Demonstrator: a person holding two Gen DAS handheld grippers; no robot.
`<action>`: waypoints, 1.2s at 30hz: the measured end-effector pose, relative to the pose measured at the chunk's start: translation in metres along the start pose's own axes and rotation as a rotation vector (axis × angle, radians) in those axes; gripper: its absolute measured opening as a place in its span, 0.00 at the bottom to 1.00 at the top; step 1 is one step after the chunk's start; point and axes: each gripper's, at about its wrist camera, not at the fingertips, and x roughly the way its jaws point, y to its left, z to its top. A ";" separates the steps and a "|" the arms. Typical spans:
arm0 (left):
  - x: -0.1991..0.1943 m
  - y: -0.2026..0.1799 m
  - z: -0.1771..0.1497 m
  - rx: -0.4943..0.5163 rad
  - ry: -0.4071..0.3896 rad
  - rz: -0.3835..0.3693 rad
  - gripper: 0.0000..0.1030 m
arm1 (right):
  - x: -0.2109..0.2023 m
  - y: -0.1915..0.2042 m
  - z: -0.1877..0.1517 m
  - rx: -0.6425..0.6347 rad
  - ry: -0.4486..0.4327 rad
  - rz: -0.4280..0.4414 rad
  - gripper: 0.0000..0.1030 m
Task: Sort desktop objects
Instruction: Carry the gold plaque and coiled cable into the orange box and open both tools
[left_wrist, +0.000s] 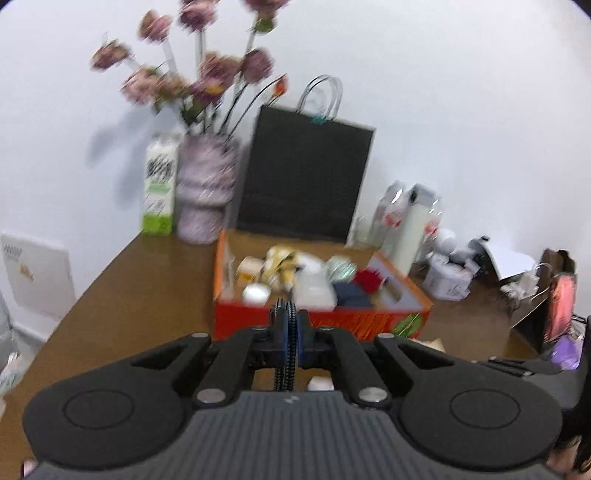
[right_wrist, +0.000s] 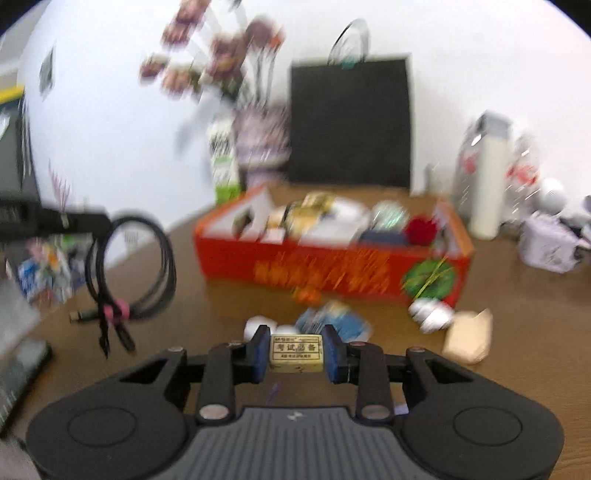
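My left gripper (left_wrist: 286, 332) is shut on a coiled black cable (left_wrist: 285, 373), which hangs below the fingers; the right wrist view shows that cable (right_wrist: 136, 269) dangling at the left above the brown table. My right gripper (right_wrist: 295, 352) is shut on a small cream eraser (right_wrist: 295, 352) with printed characters, held above the table. An open red-orange box (left_wrist: 321, 325) full of small items stands just ahead of both grippers and also shows in the right wrist view (right_wrist: 332, 266).
Behind the box stand a black paper bag (left_wrist: 306, 177), a vase of pink flowers (left_wrist: 205, 188) and a green-white carton (left_wrist: 159, 184). Loose items lie before the box: a blue packet (right_wrist: 332, 325), a white object (right_wrist: 432, 314), a tan paper scrap (right_wrist: 469, 336). Clutter fills the right side (left_wrist: 450, 273).
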 end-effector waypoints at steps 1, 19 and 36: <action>0.003 -0.006 0.010 0.025 -0.016 -0.013 0.05 | -0.007 -0.007 0.009 0.013 -0.028 -0.005 0.28; 0.228 0.013 0.083 0.085 0.165 0.176 0.04 | 0.181 -0.138 0.139 0.144 0.192 -0.116 0.28; 0.146 0.002 0.057 -0.032 0.102 0.126 0.86 | 0.135 -0.110 0.133 0.099 0.110 -0.125 0.69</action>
